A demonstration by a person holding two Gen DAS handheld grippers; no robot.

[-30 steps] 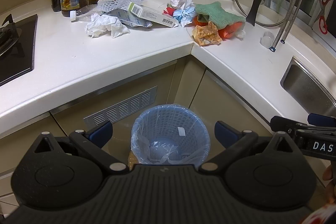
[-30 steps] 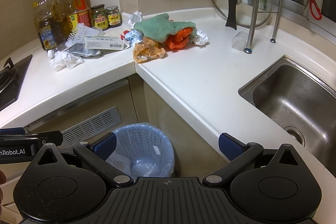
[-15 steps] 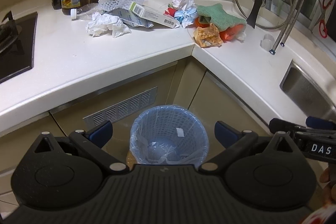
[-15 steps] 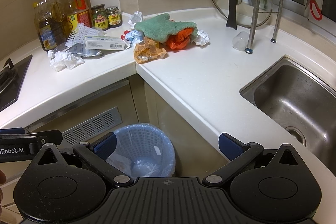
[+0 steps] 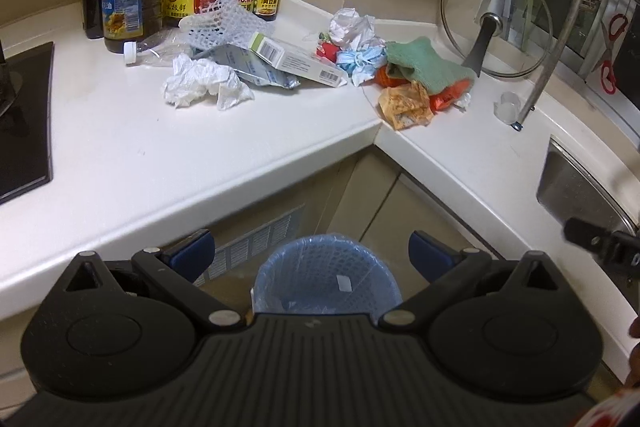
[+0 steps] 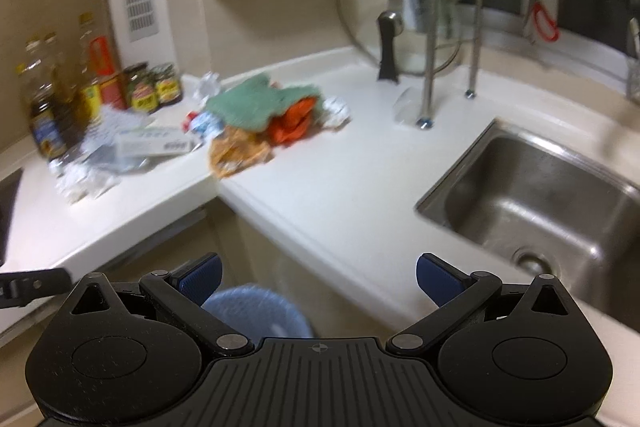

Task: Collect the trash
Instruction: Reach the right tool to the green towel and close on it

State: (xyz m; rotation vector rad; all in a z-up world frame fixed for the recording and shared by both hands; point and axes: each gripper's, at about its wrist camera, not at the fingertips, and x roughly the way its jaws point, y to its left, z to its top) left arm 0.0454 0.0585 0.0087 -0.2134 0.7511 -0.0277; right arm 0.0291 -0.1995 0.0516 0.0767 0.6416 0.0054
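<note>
Both my grippers have risen and tipped up toward the counter (image 5: 120,147) since a moment ago. My left gripper (image 5: 312,253) has its fingers spread wide with nothing between them; the bin (image 5: 328,279) sits lower in view than before, just below and between them. My right gripper (image 6: 318,277) is also wide open and empty, its view now blurred, the bin (image 6: 256,311) below its left finger. The trash is ahead of both, untouched: tissue (image 5: 204,85), box (image 5: 296,61), mask (image 5: 358,61), orange wrapper (image 5: 406,105), green cloth (image 5: 424,61). The sink (image 6: 540,199) lies to the right.
</note>
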